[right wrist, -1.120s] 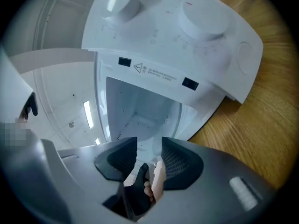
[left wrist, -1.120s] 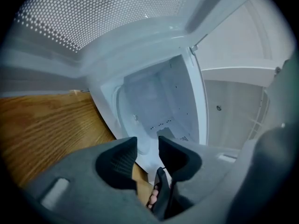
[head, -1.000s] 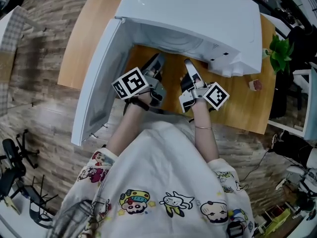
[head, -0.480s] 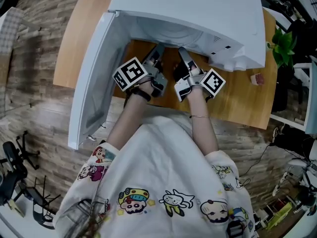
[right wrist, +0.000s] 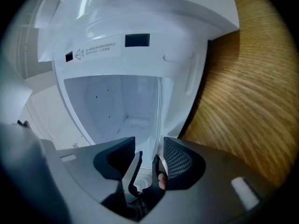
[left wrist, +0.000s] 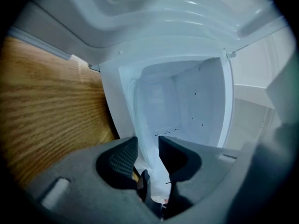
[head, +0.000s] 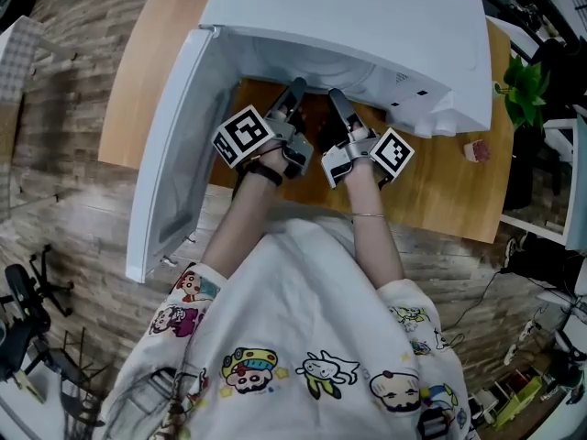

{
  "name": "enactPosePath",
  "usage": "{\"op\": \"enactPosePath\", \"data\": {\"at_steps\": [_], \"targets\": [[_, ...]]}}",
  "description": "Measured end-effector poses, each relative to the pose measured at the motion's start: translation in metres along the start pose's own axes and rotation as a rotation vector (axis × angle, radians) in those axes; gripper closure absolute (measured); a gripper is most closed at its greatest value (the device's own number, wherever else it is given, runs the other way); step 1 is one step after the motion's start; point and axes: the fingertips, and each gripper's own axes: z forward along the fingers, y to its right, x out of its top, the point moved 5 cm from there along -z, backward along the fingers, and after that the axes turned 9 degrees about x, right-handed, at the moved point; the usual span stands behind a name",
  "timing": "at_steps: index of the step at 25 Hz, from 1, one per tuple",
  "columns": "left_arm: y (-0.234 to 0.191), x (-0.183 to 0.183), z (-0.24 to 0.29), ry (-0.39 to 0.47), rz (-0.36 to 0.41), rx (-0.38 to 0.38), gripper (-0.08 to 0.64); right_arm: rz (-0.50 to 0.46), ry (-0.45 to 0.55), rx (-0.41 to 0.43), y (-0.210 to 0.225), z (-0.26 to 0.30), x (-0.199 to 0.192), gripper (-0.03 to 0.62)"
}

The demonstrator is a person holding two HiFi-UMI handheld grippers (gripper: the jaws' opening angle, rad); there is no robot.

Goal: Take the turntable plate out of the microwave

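R gripper (right wrist: 148, 146) fingers (right wrist: 180, 160) have just been opening and stand wide, nothing between them. L gripper (left wrist: 144, 143) fingers (left wrist: 114, 160) are apart and empty too. Vs a sec ago, we've brought both up to the mouth of the white box-shaped microwave (head: 348, 16), its white door (head: 170, 154) swung open over the wooden bench (head: 147, 81). We can't make out the turntable plate; prob. it's still inside the pale cavity (right wrist: 121, 101), so we judge the reach-in comes next.

White microwave (head: 367, 16), tan wood-grain table (head: 138, 99), white cartoon-printed shirt (head: 293, 310), green plant (head: 523, 85), grey-brown plank floor (head: 64, 181)
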Motion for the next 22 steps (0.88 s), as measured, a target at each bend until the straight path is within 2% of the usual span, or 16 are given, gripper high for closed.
{"op": "enactPosePath", "data": {"at_steps": [5,9,22], "targets": [[-0.003,-0.001,0.000,0.007,-0.029,-0.003,0.436,0.009,-0.003,0.004,0.001,0.001,-0.001,0.410],[0.001,0.000,-0.001,0.016,-0.028,-0.018,0.517,0.021,-0.008,0.022,0.000,0.003,-0.003,0.410],[0.007,-0.001,-0.001,0.009,-0.074,-0.024,0.520,0.077,0.027,0.084,-0.005,0.011,-0.002,0.413]]}}
